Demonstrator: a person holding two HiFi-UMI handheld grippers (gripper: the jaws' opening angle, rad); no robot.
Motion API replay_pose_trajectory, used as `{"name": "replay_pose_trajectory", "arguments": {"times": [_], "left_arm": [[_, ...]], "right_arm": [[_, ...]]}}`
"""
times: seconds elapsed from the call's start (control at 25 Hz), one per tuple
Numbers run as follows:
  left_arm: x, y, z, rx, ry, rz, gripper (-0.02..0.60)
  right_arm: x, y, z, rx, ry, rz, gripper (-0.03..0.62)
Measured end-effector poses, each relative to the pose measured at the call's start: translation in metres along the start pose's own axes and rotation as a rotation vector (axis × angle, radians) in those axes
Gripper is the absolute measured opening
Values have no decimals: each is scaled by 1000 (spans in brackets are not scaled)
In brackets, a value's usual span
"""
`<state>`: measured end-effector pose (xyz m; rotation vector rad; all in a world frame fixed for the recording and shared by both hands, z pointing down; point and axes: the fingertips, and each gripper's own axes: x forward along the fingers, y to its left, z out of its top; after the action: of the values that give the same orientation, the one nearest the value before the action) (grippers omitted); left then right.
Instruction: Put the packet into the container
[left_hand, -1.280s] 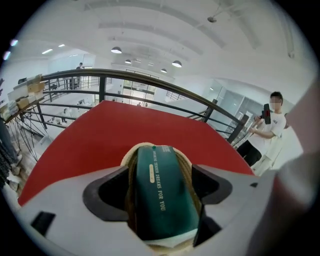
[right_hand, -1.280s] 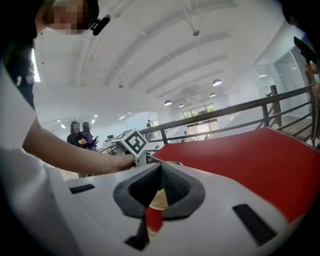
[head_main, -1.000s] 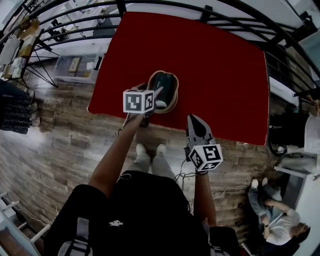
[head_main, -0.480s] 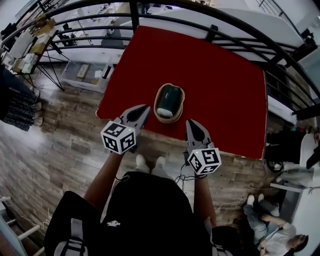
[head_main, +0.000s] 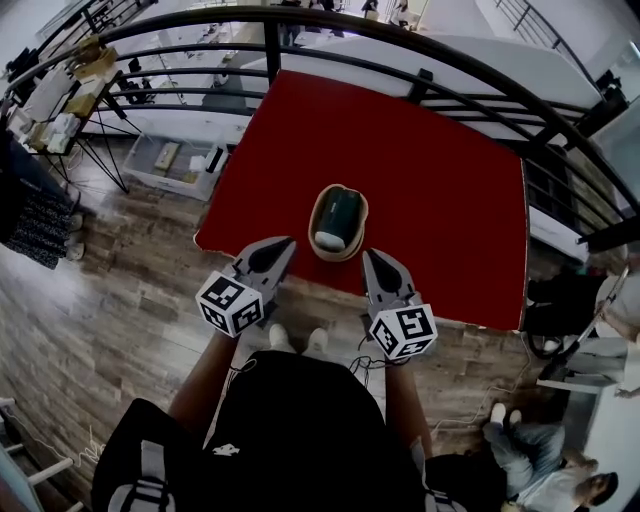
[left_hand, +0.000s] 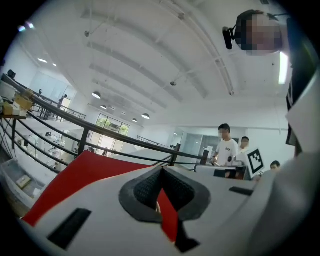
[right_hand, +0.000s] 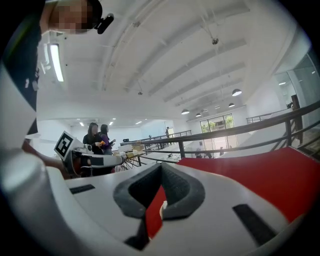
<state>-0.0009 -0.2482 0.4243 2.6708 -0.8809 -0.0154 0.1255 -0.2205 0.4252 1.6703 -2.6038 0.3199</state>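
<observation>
— Where's the packet (head_main: 341, 210)?
— Inside the container (head_main: 313, 222), a tan oval bowl near the red surface's (head_main: 440, 170) near edge. It's dark green with a pale end; any print is too small to read.
— The tongs?
— Left tongs (head_main: 287, 243) and right tongs (head_main: 368, 256) are both closed on nothing, above that near edge.

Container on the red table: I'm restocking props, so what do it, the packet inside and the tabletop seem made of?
Container: tan, matte oval rim, perhaps wood or woven fibre; too small to tell. Packet: dark green with a pale end, probably plastic film. Tabletop: even red, no glare, likely cloth or matte board.
</observation>
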Motion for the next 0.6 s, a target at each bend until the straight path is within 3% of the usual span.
{"name": "replay_pose_trajectory", "arguments": {"times": [0.6], "left_arm": [[3, -8, 1, 28, 2, -28, 9]], "right_arm": [[-1, 2, 6, -11, -23, -8, 21]]}}
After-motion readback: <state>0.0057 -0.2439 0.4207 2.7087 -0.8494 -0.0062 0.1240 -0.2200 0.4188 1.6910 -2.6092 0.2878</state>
